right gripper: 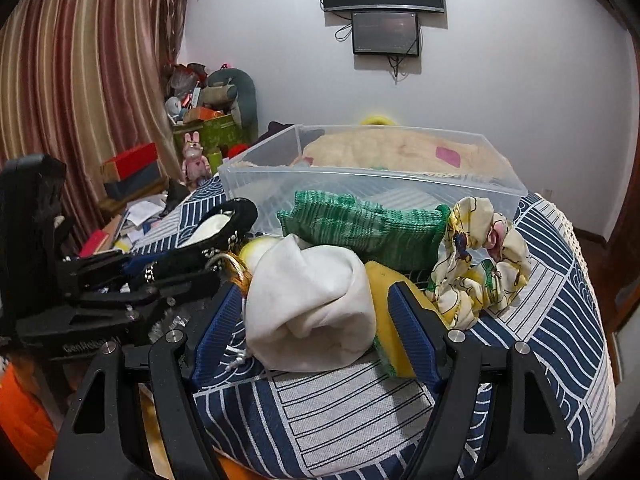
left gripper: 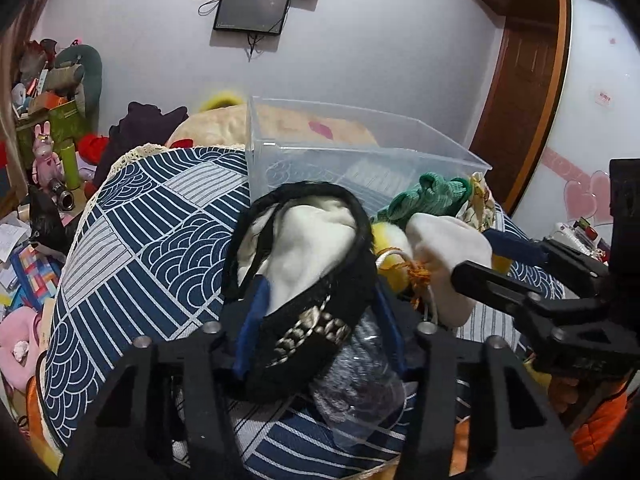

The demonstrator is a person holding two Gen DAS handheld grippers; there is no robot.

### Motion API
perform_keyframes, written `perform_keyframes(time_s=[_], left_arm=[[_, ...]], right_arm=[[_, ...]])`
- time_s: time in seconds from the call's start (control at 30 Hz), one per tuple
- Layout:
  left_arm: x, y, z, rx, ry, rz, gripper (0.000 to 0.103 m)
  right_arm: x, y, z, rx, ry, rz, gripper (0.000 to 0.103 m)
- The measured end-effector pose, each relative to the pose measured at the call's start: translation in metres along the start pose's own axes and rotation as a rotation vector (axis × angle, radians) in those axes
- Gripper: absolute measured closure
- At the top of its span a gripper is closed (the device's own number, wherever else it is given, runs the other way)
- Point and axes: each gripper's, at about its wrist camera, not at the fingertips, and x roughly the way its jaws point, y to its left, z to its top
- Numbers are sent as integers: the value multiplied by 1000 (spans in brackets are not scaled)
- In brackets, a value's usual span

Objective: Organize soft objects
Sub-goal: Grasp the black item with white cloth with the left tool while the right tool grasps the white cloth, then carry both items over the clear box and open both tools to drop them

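My left gripper is shut on a black slipper with white lining and a studded band, held just above the patterned cover; it also shows in the right wrist view. My right gripper is open, its blue pads either side of a rolled white cloth, which also shows in the left wrist view. A yellow sponge lies against the right pad. A green knitted piece and a floral scrunchie lie behind. A clear plastic bin stands beyond them.
All lies on a blue-and-white patterned cover. A beige plush cushion sits behind the bin. Cluttered boxes and toys fill the left corner by a striped curtain. A wooden door is at the right.
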Motion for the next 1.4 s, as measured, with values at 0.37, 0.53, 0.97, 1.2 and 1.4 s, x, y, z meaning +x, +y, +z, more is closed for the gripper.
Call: perform_keyframes(time_s=[0.37, 0.53, 0.97, 1.2, 1.4], left_arm=[[-20, -1, 7, -12, -51, -19, 74], [-33, -1, 13, -31, -83, -65, 77], [-52, -7, 40, -11, -166, -41, 81], [-67, -13, 69, -9, -256, -77, 82], [-62, -21, 94, 35, -295, -64, 82]], right_arm=[[0, -4, 2, 22, 2, 3, 88], [-10, -2, 8, 37, -45, -11, 90], [-52, -4, 30, 50, -186, -40, 90], [-71, -15, 51, 61, -254, -81, 90], [-80, -21, 70, 45, -309, -119, 90]])
